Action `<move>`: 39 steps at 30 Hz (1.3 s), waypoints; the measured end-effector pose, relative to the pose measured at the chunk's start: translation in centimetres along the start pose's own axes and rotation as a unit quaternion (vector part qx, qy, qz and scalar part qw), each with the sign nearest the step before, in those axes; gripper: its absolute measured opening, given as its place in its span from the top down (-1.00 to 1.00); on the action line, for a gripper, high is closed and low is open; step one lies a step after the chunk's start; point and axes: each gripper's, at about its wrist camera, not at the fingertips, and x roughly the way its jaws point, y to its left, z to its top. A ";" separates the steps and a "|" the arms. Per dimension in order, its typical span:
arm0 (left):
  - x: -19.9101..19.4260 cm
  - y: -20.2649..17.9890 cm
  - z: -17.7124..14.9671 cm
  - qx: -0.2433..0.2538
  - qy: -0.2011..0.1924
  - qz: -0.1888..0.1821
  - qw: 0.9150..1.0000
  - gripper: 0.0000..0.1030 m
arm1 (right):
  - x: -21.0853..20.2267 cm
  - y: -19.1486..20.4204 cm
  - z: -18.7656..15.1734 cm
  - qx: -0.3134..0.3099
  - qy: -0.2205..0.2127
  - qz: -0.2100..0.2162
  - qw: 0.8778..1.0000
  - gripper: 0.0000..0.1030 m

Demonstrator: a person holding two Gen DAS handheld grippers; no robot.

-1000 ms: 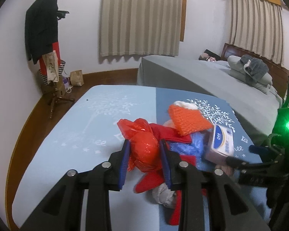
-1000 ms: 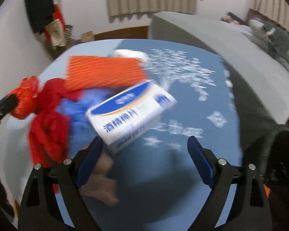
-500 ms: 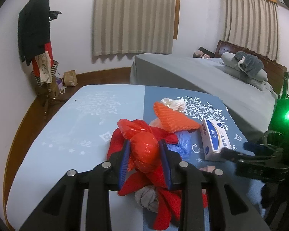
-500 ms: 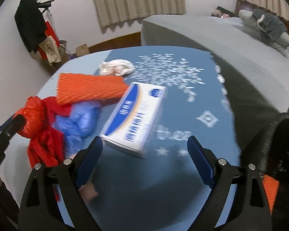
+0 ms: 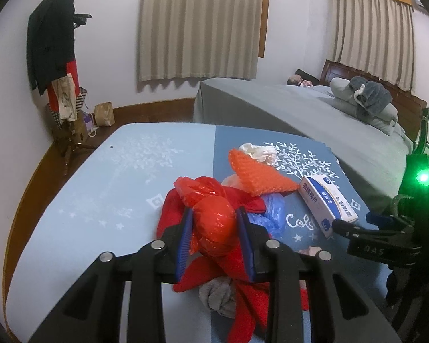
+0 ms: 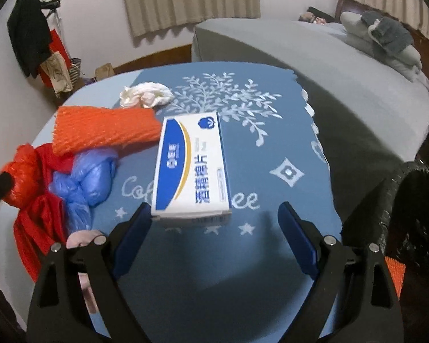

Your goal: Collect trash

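A blue-clothed worktop [image 6: 286, 131] carries the trash; the white-and-blue box [image 6: 190, 168] lies flat mid-cloth, just ahead of the right gripper [image 6: 214, 230], fingers wide apart; the left gripper [image 5: 214, 235] fingers clamp the red plastic bag [image 5: 213, 223].

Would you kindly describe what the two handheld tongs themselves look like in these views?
Both are alike. The left tongs and the right tongs have matte black angular plastic arms with silver round rivets at the joints and flat blue ribbed pads on the inner faces. Seen from the left view, the right unit carries white lettering on its black body and a glowing green light above it.
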 end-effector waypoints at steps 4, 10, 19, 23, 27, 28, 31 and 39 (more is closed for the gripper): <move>0.1 -0.1 0.0 0.002 0.004 0.007 1.000 0.39 | 1.1 0.7 0.3 0.002 0.001 0.017 1.000 -0.53; 0.2 -0.5 -0.1 0.006 0.008 0.014 1.000 0.39 | 2.4 1.6 0.8 -0.011 0.014 0.024 1.000 -0.05; -0.5 -1.1 0.5 0.008 -0.001 0.016 1.000 0.39 | -1.5 0.9 1.2 -0.021 -0.022 0.034 0.999 -0.04; -1.6 -1.7 0.9 0.011 -0.014 0.010 1.000 0.39 | -3.4 0.0 1.1 -0.013 -0.026 0.036 0.999 -0.04; -3.0 -2.5 1.8 0.015 -0.032 -0.002 0.999 0.39 | -5.8 -1.2 0.7 -0.008 -0.036 0.032 0.999 -0.04; -3.5 -2.8 2.0 0.017 -0.036 -0.006 0.999 0.39 | -6.3 -1.5 0.6 -0.007 -0.039 0.032 0.999 -0.04; -4.4 -4.1 2.5 0.025 -0.046 -0.019 0.998 0.39 | -8.0 -2.6 0.2 -0.003 -0.050 0.029 0.998 -0.04; -6.0 -8.7 3.0 0.049 -0.060 -0.064 0.995 0.39 | -12.5 -6.4 -1.5 0.019 -0.072 0.003 0.997 -0.04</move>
